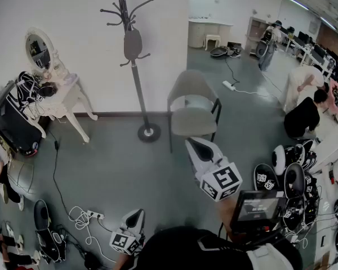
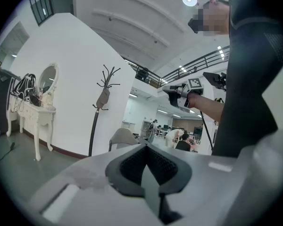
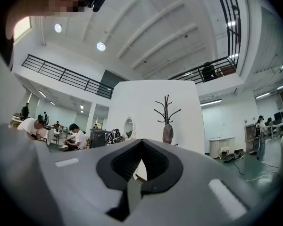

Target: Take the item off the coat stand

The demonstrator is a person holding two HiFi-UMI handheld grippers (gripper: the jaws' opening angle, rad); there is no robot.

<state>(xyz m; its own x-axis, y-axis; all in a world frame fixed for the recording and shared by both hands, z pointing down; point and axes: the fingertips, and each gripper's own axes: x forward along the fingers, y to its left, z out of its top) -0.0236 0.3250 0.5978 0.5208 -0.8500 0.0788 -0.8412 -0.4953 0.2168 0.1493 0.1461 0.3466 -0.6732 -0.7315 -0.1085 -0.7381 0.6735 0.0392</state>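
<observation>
Black metal coat stand (image 1: pixel 137 91) rises on the grey floor against the white wall, and a grey-brown item (image 1: pixel 133 43) hangs on its pole below the top hooks, well apart from both grippers. The right gripper (image 1: pixel 198 147) is held out near the grey chair (image 1: pixel 192 110), its fingers pressed together with nothing between them. The left gripper (image 1: pixel 136 217) sits lower, close to the person's body, its fingers likewise pressed together and empty.

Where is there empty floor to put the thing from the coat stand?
The grey floor between the coat stand, the chair and the white table is bare. The right side is crowded with gear; cables clutter the lower left.
</observation>
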